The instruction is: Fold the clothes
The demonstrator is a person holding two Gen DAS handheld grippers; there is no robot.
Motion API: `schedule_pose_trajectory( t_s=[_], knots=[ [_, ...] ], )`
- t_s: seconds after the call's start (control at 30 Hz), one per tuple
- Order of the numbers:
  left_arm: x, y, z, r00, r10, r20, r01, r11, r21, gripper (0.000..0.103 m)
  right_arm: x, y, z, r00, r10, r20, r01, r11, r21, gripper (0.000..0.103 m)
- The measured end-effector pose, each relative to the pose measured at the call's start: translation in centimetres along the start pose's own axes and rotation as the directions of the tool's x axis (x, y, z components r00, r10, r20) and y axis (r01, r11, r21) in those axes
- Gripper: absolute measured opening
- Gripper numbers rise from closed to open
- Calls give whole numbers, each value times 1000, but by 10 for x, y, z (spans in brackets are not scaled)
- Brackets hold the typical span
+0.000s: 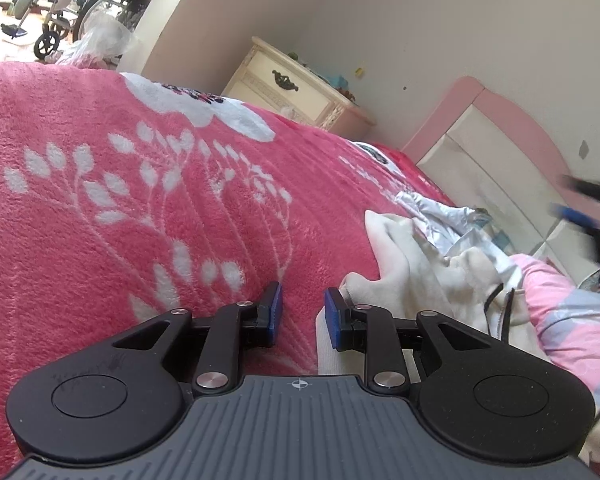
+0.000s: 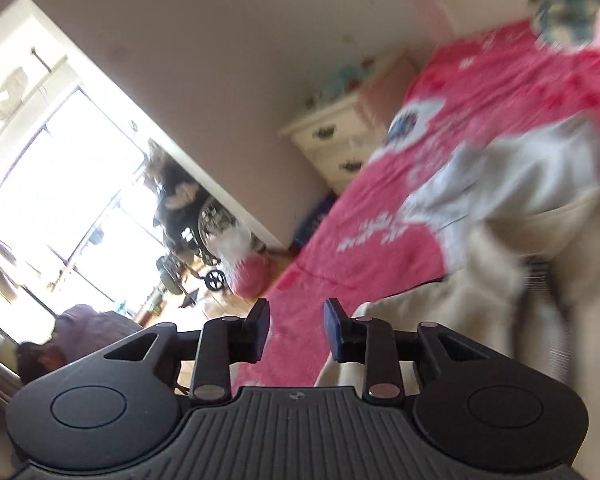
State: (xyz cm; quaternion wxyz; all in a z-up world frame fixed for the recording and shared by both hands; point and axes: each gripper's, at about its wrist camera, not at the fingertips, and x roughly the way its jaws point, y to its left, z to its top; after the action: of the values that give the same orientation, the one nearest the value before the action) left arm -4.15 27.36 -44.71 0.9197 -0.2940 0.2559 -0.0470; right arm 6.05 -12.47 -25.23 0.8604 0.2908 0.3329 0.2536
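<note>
Over on the pink blanket point(image 1: 140, 200), the cream garment point(image 1: 412, 276) lay rumpled beside both empty, parted grippers, left gripper point(image 1: 302, 314) and right gripper point(image 2: 298, 330), so I'd spread it flat first.

Daylight fills both pictures. In the left wrist view it enters from the top left corner, where the floor around the wheelchair point(image 1: 96, 4) is washed out almost to white. The pink blanket point(image 1: 140, 184) is evenly lit and sharp, with only soft shadows in the folds of the cream garment point(image 1: 416, 276). A dark object point(image 1: 596, 216) at the right edge is smeared by motion. The right wrist view is blurred nearly everywhere; the nightstand point(image 2: 336, 140) and the blanket point(image 2: 480, 92) have streaked outlines. Its big window point(image 2: 60, 168) is overexposed and gives strong glare. Both views bend straight lines near the edges, and the corners go dark.
</note>
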Motion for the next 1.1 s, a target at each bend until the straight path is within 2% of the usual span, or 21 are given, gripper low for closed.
schedule_pose_trajectory(
  t_s=[0.13, 0.2, 0.27, 0.33, 0.4, 0.47, 0.5, 0.63, 0.67, 0.73, 0.8, 0.87, 0.93, 1.0, 1.1],
  knots=[
    [0, -3, 2, 1000, 10, -5, -10, 1000, 5, 25, -127, -3, -29, 996, -77, 55, 73, 995, 73, 42],
    [0, -5, 4, 1000, 21, -13, -21, 1000, 4, 25, -183, -14, -59, 987, -147, 62, 136, 979, 151, 45],
    [0, -10, 7, 998, 52, -23, -52, 999, 4, 25, -229, -32, -93, 974, -224, 47, 207, 949, 240, 45],
    [-4, -17, 10, 996, 87, -22, -87, 996, -1, 31, -270, -52, -121, 946, -322, 45, 292, 902, 317, 47],
    [-8, -28, 12, 987, 163, -9, -163, 986, 36, 34, -309, -70, -141, 901, -429, 59, 378, 846, 376, 47],
    [-12, -38, 16, 970, 242, -1, -241, 968, 65, 35, -347, -86, -151, 842, -531, 100, 448, 790, 419, 47],
    [-15, -43, 19, 962, 272, -2, -272, 960, 71, 36, -365, -93, -152, 805, -579, 130, 474, 759, 446, 49],
    [-34, -68, 30, 935, 351, 40, -353, 925, 138, 37, -425, -119, -146, 660, -701, 271, 476, 669, 571, 49],
    [-41, -76, 32, 933, 356, 55, -360, 921, 151, 38, -434, -125, -144, 642, -706, 300, 450, 663, 598, 49],
    [-55, -94, 31, 941, 334, 62, -339, 925, 168, 40, -444, -138, -138, 626, -702, 339, 388, 658, 646, 49],
    [-64, -114, 23, 956, 290, 44, -293, 937, 193, 40, -444, -142, -130, 600, -716, 357, 387, 650, 653, 51],
    [-69, -138, 7, 976, 218, -2, -211, 949, 235, 41, -442, -145, -123, 571, -732, 371, 389, 640, 663, 52],
    [-70, -164, -14, 988, 142, -66, -117, 949, 293, 41, -440, -147, -118, 541, -753, 374, 378, 615, 692, 53],
    [-69, -189, -40, 988, 75, -136, -23, 937, 349, 41, -440, -147, -114, 513, -775, 368, 358, 583, 730, 53],
    [-65, -215, -78, 970, 6, -244, 97, 908, 408, 41, -442, -143, -106, 459, -815, 352, 362, 534, 764, 59]
  ],
)
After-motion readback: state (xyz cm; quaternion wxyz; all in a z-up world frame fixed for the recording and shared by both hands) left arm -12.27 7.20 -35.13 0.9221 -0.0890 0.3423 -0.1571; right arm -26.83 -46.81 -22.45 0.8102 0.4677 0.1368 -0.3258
